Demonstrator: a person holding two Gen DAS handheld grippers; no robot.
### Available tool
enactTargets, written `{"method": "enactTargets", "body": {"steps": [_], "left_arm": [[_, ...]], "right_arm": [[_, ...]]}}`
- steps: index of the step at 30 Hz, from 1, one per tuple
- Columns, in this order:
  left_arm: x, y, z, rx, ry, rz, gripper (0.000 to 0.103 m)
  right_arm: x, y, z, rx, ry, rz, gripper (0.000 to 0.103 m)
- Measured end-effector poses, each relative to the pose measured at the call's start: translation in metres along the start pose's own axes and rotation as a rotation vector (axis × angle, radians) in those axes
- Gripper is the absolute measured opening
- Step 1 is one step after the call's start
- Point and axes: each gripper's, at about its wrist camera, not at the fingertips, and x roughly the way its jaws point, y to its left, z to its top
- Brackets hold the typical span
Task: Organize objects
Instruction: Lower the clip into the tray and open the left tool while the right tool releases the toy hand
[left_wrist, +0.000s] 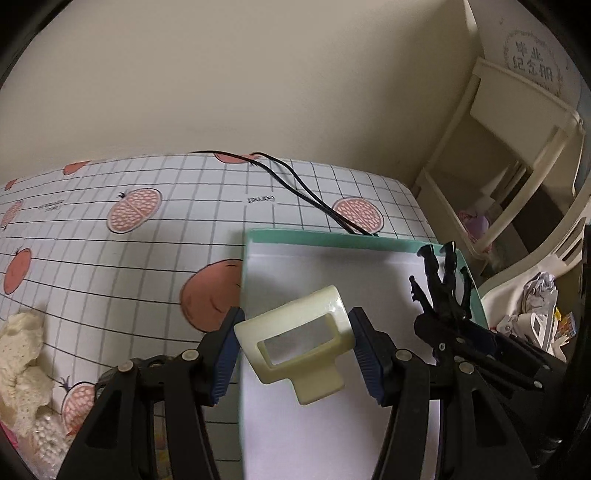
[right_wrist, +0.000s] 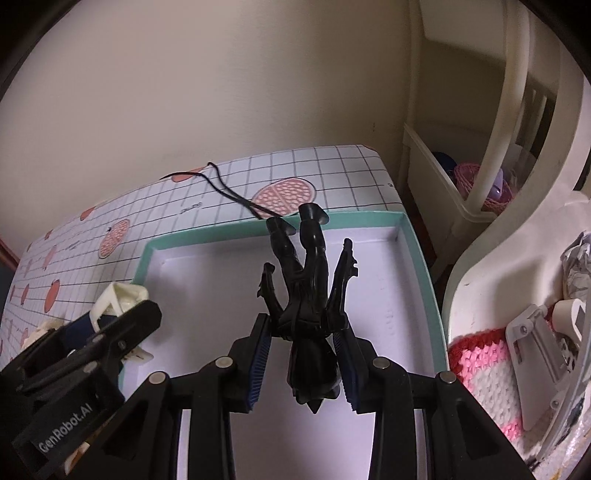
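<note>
Above a teal-rimmed white box (right_wrist: 417, 258), the left gripper (left_wrist: 295, 349) clamped a cream plastic piece (left_wrist: 301, 347) while the right gripper (right_wrist: 304, 354) clamped a black figurine (right_wrist: 306, 291).

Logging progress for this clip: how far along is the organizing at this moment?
Done: nothing lies in the teal box yet; its white floor is bare. In hand: the left gripper holds a cream plastic piece and the right gripper a black figure, both above the box. Left: releasing both; crochet pieces remain on the tablecloth.
</note>
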Motion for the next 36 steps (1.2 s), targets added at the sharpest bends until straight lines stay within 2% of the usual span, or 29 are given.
{"method": "enactTargets", "body": {"steps": [3,10,21,36], "left_arm": [[0.002,-0.005,0.001,0.036,-0.009,0.025,0.060],[0.005,-0.012,-0.003,0.052,0.009,0.014,0.060],[0.008,-0.009,-0.006,0.032,0.026,0.015,0.060],[-0.002,-0.009,-0.001,-0.003,0.028,-0.021,0.060]], "right_arm": [[0.003,-0.004,0.002,0.006,0.005,0.000,0.037],[0.004,-0.004,0.002,0.007,0.013,-0.001,0.037],[0.007,-0.001,0.001,-0.003,0.033,-0.005,0.037],[-0.004,0.000,0.002,-0.024,0.021,-0.020,0.037]]}}
